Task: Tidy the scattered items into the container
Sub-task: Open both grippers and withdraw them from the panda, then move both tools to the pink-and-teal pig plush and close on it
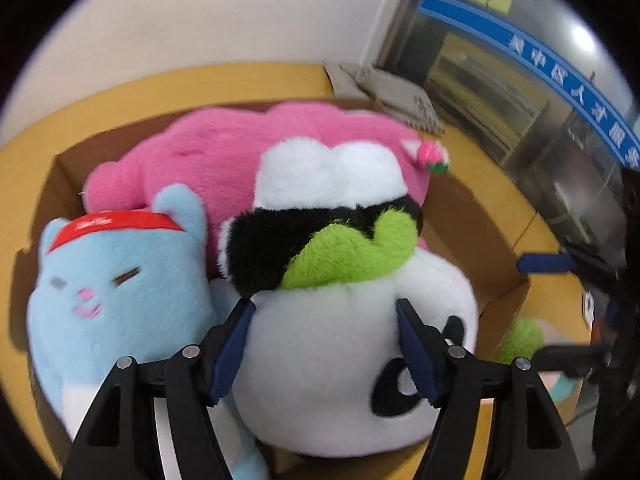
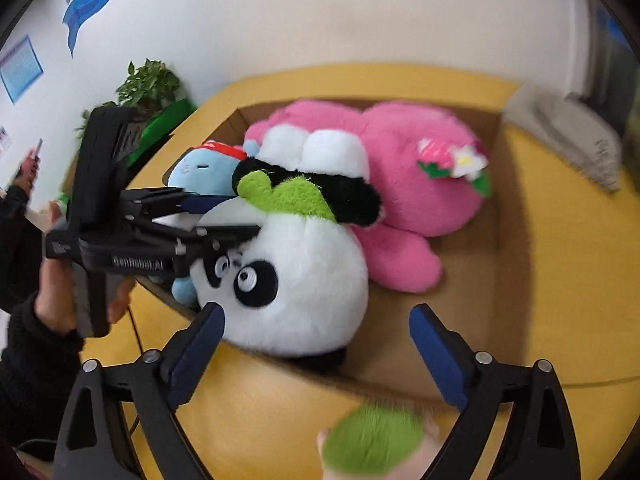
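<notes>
Panda plush (image 1: pixel 352 364) in box (image 2: pixel 496 216), left gripper (image 1: pixel 326 354) fingers wide, straddling its head. Right gripper (image 2: pixel 316 354) wide open, empty; green toy (image 2: pixel 372 440) at 6 o'clock.

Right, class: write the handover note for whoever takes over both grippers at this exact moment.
Left gripper: fingers open on either side of the panda plush, not visibly squeezing it.
Right gripper: open, holding nothing, above the table just outside the box's near wall.
In the cardboard box: panda, pink plush, blue cat plush.
Left to do: the green-topped plush lies on the table outside the box, just below the right gripper.
</notes>
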Available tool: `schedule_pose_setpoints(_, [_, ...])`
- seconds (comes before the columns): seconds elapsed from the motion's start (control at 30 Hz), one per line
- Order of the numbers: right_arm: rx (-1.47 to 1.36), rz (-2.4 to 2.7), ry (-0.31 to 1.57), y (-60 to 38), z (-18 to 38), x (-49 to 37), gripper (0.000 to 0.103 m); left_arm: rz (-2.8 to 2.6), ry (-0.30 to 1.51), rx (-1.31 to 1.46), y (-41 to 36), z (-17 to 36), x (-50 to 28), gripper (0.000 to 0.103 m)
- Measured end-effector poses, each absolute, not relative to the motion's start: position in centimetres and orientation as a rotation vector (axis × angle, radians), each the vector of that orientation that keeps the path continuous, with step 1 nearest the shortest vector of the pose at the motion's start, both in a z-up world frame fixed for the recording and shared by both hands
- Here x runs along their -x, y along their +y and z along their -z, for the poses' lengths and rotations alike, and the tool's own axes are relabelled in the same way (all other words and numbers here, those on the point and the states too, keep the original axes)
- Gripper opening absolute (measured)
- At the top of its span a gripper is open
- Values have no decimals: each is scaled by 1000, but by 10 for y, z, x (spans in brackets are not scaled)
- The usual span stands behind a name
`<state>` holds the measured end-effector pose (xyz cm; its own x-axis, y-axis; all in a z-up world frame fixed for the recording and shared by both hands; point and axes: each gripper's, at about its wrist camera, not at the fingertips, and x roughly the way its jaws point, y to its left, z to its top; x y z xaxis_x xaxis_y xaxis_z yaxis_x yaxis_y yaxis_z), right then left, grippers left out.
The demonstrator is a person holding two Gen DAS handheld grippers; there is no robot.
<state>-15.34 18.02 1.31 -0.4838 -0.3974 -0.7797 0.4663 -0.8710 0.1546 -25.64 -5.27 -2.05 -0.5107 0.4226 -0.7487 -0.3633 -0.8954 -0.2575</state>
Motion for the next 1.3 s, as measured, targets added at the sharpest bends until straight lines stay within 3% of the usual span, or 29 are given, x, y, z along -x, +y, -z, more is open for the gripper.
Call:
schedule_pose_setpoints(0.2, [-1028,2509,217,165,-28,81,102,-2513,-147,1015,-59,-22,146,77])
schedule_pose_setpoints(0.5, [-984,2540,183,149,-26,14,102,-2589,-150,1037,-60,-14,48,77])
schedule_pose_setpoints(1.0, [-937,2560,251,140,-25,-23,102,-2602,-273,1015,-56,-4,8,77])
schedule_pose_setpoints(1.3, [-877,2634,232,196,-30,-17,102,-2523,-326,1058,-43,3,28,77])
